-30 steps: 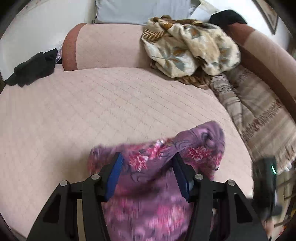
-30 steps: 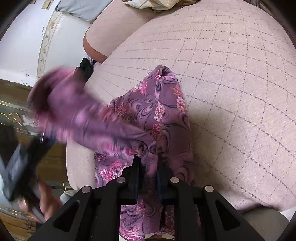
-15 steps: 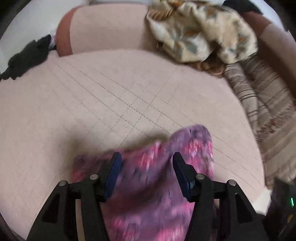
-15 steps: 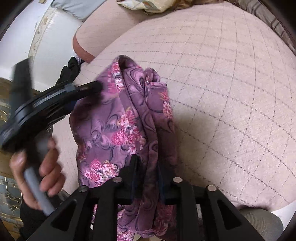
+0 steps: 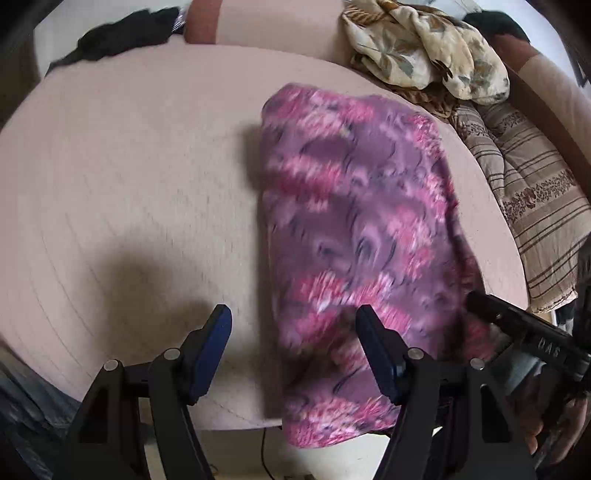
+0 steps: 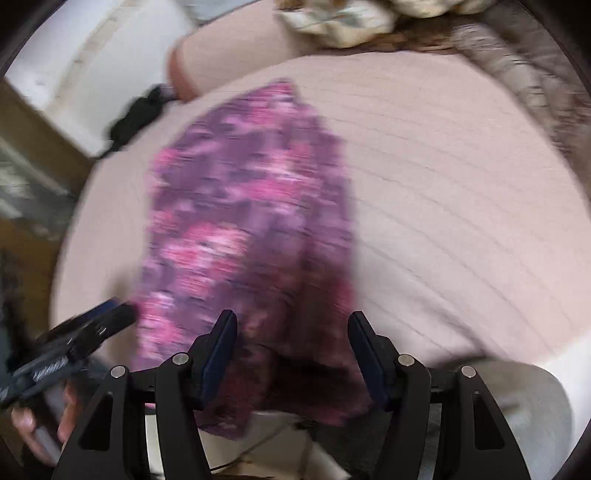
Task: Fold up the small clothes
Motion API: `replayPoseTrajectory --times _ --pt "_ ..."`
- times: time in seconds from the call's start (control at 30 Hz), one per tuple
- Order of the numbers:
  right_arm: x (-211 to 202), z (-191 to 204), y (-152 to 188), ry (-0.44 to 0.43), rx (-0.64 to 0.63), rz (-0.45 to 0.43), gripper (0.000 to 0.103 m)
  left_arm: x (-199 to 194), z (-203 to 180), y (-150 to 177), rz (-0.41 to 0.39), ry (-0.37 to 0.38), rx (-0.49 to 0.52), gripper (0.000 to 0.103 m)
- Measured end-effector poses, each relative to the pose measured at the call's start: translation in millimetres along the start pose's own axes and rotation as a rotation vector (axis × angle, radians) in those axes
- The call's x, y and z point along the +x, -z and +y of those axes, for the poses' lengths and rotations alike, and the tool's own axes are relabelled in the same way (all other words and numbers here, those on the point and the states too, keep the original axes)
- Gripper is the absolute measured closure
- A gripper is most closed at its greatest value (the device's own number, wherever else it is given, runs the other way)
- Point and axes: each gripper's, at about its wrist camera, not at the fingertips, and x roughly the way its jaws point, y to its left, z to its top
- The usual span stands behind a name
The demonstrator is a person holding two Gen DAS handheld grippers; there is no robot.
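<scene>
A purple garment with pink flowers (image 5: 362, 229) lies spread on the pink quilted sofa seat (image 5: 129, 184), its near end hanging over the front edge. It also shows in the right wrist view (image 6: 243, 221), blurred. My left gripper (image 5: 293, 347) is open and empty, with its right finger over the garment's near left part. My right gripper (image 6: 291, 350) is open and empty above the garment's near end. Each gripper shows at the edge of the other's view.
A crumpled floral blanket (image 5: 424, 48) and a striped throw (image 5: 535, 192) lie at the back right of the sofa. A black cloth (image 5: 118, 40) sits at the back left by the armrest (image 5: 266, 26). The floor lies below the seat's front edge.
My right gripper has opened and let go of the garment. The garment now lies laid out on the seat. Both grippers have pulled back toward the front edge.
</scene>
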Motion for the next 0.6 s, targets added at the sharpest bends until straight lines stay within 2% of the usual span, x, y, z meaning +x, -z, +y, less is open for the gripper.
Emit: replayPoseTrajectory --times 0.07,0.13,0.23,0.3,0.43,0.5,0.57,0.6 --pt "-6.6 -13.7 10.1 0.099 0.051 -0.030 0.037 2.2 7.7 8.7 0.004 0.032 -0.041 0.034" --pt "-18.5 -20.1 16.3 0.116 0.066 -0.088 0.037 1.6 11.3 12.1 0.002 0.059 -0.033 0.034" --pt "-29.2 -21.4 18.2 0.119 0.077 -0.135 0.037 -1.9 12.5 14.1 -0.031 0.041 0.008 0.034" --pt "-32.6 -18.4 14.8 0.115 0.093 -0.155 0.037 -2.7 17.3 16.2 -0.016 0.077 -0.006 0.034" --pt "-57.0 0.4 -1.3 -0.066 0.043 -0.249 0.035 -16.2 26.4 3.5 -0.033 0.130 -0.055 0.034" --pt "-64.3 7.7 -19.5 -0.134 0.002 -0.242 0.019 -21.9 33.1 -12.9 -0.044 0.146 -0.101 0.033" --pt "-61.9 8.4 -43.7 -0.201 -0.004 -0.222 0.011 -18.7 35.4 -36.8 -0.036 0.141 -0.125 0.029" --pt "-56.5 4.4 -58.7 -0.241 0.003 -0.204 0.011 -15.3 34.0 -49.7 -0.031 0.143 -0.123 0.029"
